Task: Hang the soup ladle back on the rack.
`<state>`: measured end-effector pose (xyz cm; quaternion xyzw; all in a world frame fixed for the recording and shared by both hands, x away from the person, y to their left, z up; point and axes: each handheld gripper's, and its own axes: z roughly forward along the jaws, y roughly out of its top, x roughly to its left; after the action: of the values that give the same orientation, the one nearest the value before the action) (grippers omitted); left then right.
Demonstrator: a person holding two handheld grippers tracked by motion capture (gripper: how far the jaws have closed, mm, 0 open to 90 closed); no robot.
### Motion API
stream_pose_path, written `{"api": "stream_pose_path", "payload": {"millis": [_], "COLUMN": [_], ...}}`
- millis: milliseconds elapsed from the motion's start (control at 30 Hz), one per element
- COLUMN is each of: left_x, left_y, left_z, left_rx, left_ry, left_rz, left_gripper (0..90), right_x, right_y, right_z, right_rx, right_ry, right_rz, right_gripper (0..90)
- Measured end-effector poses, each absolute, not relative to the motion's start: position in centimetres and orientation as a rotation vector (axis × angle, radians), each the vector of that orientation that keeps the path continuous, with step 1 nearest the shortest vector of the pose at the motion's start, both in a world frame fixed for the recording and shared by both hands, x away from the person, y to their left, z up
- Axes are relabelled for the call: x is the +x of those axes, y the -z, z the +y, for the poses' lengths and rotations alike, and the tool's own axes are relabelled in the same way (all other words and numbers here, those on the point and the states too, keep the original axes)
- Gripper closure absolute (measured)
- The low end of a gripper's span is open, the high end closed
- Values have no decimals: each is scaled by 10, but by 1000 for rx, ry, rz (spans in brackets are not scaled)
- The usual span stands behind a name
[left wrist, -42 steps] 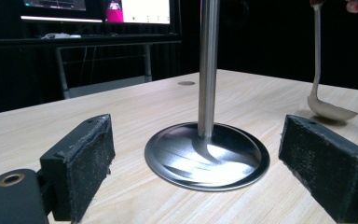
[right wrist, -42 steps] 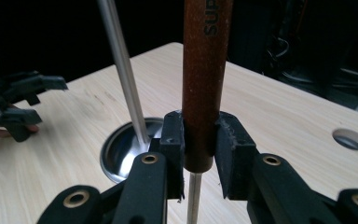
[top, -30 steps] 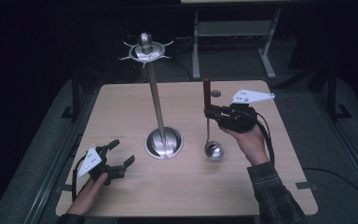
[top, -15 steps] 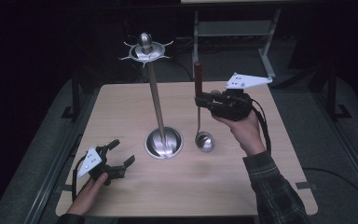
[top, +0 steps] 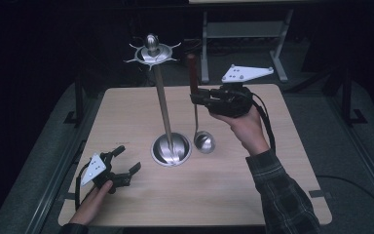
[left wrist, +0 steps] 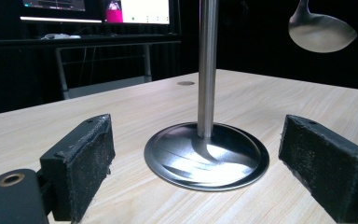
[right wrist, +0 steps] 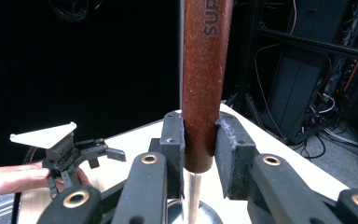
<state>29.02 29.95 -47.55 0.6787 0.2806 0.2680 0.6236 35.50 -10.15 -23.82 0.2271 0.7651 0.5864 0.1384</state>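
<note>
Now: carry-to-hang step | right gripper [top: 195,98] clamped on ladle [top: 197,113] handle, bowl hanging clear of table [top: 282,161] beside stand [top: 161,102] | left gripper [top: 122,166] agape, idle near front edge | next, likely: lift ladle, hook onto crown.

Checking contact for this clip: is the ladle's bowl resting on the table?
No, in the left gripper view the ladle's bowl hangs well above the table.

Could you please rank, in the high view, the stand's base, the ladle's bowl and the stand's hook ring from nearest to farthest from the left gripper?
1. The stand's base, just to the right of the left gripper on the table.
2. The ladle's bowl, hanging beyond the base, farther right.
3. The hook ring, up at the top of the pole.
</note>
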Motion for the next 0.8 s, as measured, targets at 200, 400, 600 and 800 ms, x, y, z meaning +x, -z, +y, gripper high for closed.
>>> {"api": "stream_pose_path", "payload": {"millis": [200, 400, 600, 800], "left_x": [290, 290, 290, 290], "left_y": [475, 475, 475, 476], "left_z": [300, 300, 300, 300], "left_rx": [1558, 1558, 1558, 1557], "left_ry": [-615, -615, -615, -615], "left_rz": [643, 643, 642, 642], "left_gripper": [97, 97, 97, 97], "right_x": [357, 361, 363, 367], "right_y": [233, 233, 232, 232], "right_z": [-94, -89, -87, -83], "right_rx": [645, 638, 632, 631], "right_ry": [-1704, -1701, -1703, -1701], "right_rz": [2222, 2232, 2237, 2243], "right_gripper": [737, 737, 737, 737]}}
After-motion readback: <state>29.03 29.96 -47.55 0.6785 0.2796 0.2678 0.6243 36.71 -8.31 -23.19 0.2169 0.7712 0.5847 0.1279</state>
